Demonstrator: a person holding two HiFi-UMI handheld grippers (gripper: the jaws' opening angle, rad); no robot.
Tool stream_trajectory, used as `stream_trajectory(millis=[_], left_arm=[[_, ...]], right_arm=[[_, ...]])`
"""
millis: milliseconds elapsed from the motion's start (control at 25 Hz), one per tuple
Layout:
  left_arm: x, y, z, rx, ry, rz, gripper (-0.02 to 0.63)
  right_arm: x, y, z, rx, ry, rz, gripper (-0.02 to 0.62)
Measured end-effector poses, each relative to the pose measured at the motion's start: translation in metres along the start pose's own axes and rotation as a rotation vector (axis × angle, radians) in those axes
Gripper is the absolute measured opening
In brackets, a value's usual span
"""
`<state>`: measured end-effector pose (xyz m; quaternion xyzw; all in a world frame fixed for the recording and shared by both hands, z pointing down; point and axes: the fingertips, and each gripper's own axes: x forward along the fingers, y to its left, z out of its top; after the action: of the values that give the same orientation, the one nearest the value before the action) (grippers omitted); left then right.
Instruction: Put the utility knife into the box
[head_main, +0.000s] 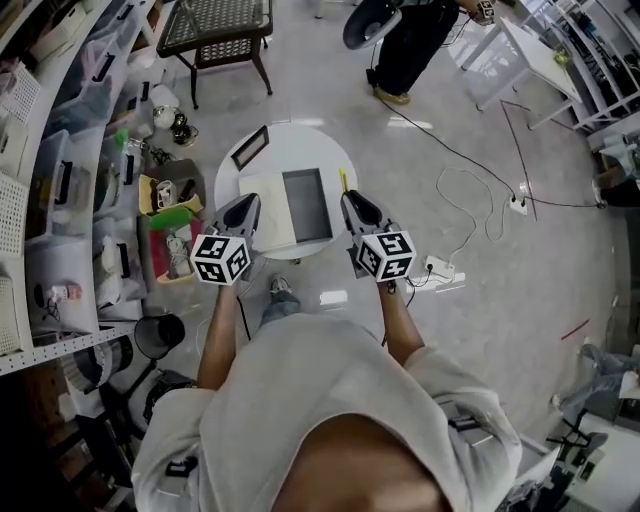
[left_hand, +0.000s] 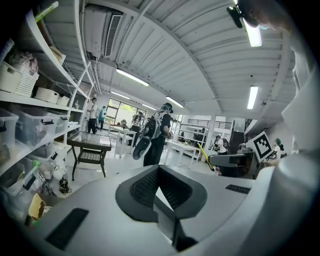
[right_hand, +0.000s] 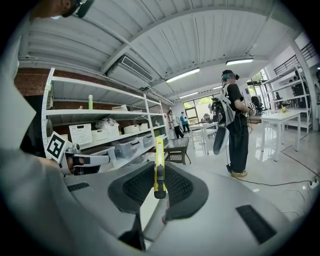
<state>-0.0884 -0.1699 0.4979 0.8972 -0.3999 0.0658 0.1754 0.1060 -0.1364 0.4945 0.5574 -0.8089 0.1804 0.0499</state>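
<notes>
Where our right gripper (right_hand: 159, 171) clamps it, we list one knife (right_hand: 159, 152) — slim, yellow, dark slider; left gripper (left_hand: 158, 168) held alongside, jaws together, empty.

I see a glossy pale floor (head_main: 500, 330), with white metal shelving (head_main: 60, 345) along the left. A dark lattice-top table (head_main: 215, 25) stands far off. Long strip lights (left_hand: 252, 96) cross the ribbed white ceiling (left_hand: 200, 45).

The head camera sits on the wearer (head_main: 330, 390) and looks steeply down, close over the left gripper (head_main: 245, 205), the right gripper (head_main: 352, 200) and the table (head_main: 300, 150). Each gripper camera rides just behind its own jaws, facing out across the room and slightly upward. All three views share the bystander (head_main: 410, 40). Each gripper view also catches the other gripper's cube (left_hand: 263, 145).
</notes>
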Motion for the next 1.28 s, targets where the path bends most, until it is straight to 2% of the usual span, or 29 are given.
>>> stream_trajectory(millis=[480,800,1000,1280], left_arm=[[0.039,0.063,0.028,0.011,0.013,-0.081,0.018],[0.054,0.073,0.024,0.004,0.037,-0.105,0.018],[0.061,0.070,0.018,-0.006,0.054,-0.090,0.018],[0.059,0.068,0.006,-0.034,0.073,-0.017,0.018]], right_arm=[[0.063,0.005,0.020,0.002,-0.012,-0.074,0.078],[0.073,-0.001,0.012,0.024,0.005,-0.103,0.078],[0.075,-0.012,0.010,0.039,0.019,-0.093,0.078],[0.082,-0.023,-0.003,0.051,0.075,-0.035,0.078]])
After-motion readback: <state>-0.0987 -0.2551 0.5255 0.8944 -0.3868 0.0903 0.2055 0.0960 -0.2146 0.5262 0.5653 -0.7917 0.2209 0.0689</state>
